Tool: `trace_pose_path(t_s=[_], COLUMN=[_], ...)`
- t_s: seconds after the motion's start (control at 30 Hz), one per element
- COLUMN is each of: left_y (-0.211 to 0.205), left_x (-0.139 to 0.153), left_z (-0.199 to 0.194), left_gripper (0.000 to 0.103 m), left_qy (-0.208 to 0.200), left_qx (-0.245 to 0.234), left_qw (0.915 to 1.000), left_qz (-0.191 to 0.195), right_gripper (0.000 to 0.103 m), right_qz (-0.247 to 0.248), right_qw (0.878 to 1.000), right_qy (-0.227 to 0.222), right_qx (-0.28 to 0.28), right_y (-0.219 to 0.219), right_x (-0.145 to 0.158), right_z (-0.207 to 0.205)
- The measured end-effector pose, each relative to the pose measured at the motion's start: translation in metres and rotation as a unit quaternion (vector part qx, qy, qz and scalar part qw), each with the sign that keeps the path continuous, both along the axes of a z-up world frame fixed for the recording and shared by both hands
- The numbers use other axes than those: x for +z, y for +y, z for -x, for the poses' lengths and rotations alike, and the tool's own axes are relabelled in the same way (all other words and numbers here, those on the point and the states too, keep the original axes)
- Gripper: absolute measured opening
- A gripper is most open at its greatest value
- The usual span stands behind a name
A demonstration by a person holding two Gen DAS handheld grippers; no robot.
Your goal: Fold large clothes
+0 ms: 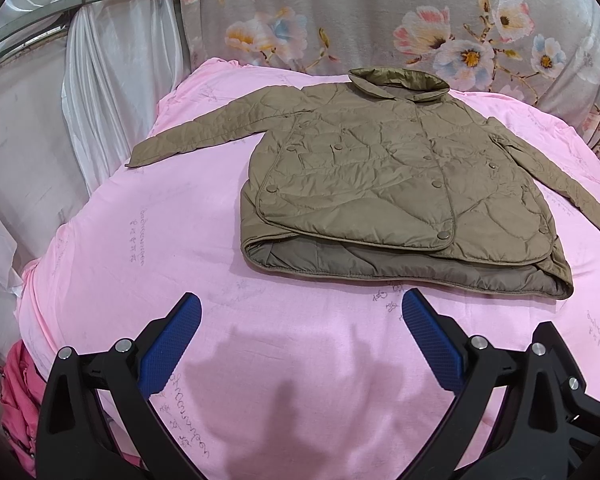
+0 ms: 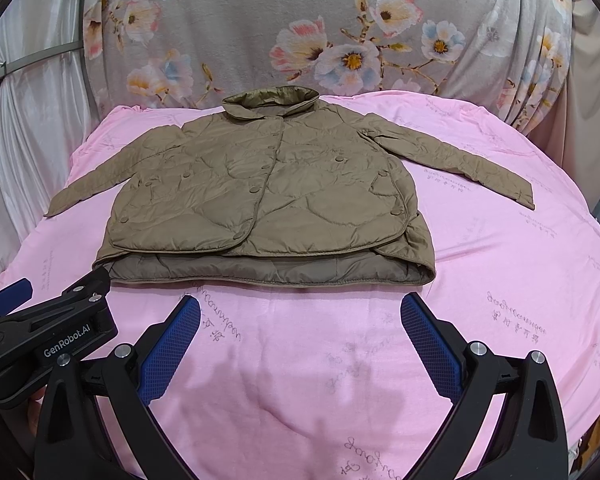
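Observation:
An olive-brown quilted jacket [image 1: 388, 176] lies flat and front-up on a pink sheet [image 1: 140, 240], collar at the far side, both sleeves spread out to the sides. It also shows in the right wrist view [image 2: 268, 200]. My left gripper [image 1: 300, 320] is open and empty, hovering over the sheet short of the jacket's near hem. My right gripper [image 2: 300, 320] is open and empty, also just short of the hem. The left gripper's body [image 2: 44, 332] shows at the lower left of the right wrist view.
A grey floral cloth [image 2: 300, 32] hangs behind the pink sheet. White curtains [image 1: 100, 80] hang at the left. A pink garment [image 1: 16, 408] lies off the sheet's left edge. The sheet drops away at its rounded edges.

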State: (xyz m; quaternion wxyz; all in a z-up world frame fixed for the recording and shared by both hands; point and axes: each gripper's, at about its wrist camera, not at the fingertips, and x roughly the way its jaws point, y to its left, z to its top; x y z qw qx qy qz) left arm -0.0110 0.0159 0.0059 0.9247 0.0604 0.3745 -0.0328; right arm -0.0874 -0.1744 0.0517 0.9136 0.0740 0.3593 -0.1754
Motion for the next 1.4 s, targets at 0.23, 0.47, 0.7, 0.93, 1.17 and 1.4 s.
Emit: trace_pose_path(t_s=[0.23, 0.47, 0.7, 0.93, 1.17, 1.4], left_y=[0.001, -0.002, -0.008, -0.007, -0.007, -0.015], left_x=[0.0, -0.011, -0.014, -0.016, -0.021, -0.026], left_z=[0.0, -0.004, -0.03, -0.076, -0.128, -0.165], left_gripper=[0.098, 0.098, 0.098, 0.098, 0.098, 0.098], left_qy=[0.001, 0.007, 0.017, 0.014, 0.016, 0.007], left_qx=[0.0, 0.0, -0.001, 0.014, 0.026, 0.039], left_qw=[1.0, 1.0, 0.9999, 0.9998, 0.9993, 0.9991], left_qz=[0.0, -0.001, 0.002, 0.006, 0.019, 0.014], right_gripper=[0.098, 0.098, 0.098, 0.098, 0.098, 0.098], right_qz=[0.0, -0.003, -0.039, -0.07, -0.177, -0.275], right_qw=[1.0, 1.0, 0.999, 0.994, 0.959, 0.908], right_qy=[0.001, 0.004, 0.003, -0.016, -0.065, -0.117], right_qx=[0.0, 0.001, 0.003, -0.086, -0.213, -0.293], right_y=[-0.001, 0.003, -0.031, -0.147, -0.298, -0.404], right_x=[-0.001, -0.005, -0.016, -0.012, -0.037, -0.073], right_z=[0.0, -0.003, -0.024, -0.044, -0.055, -0.064])
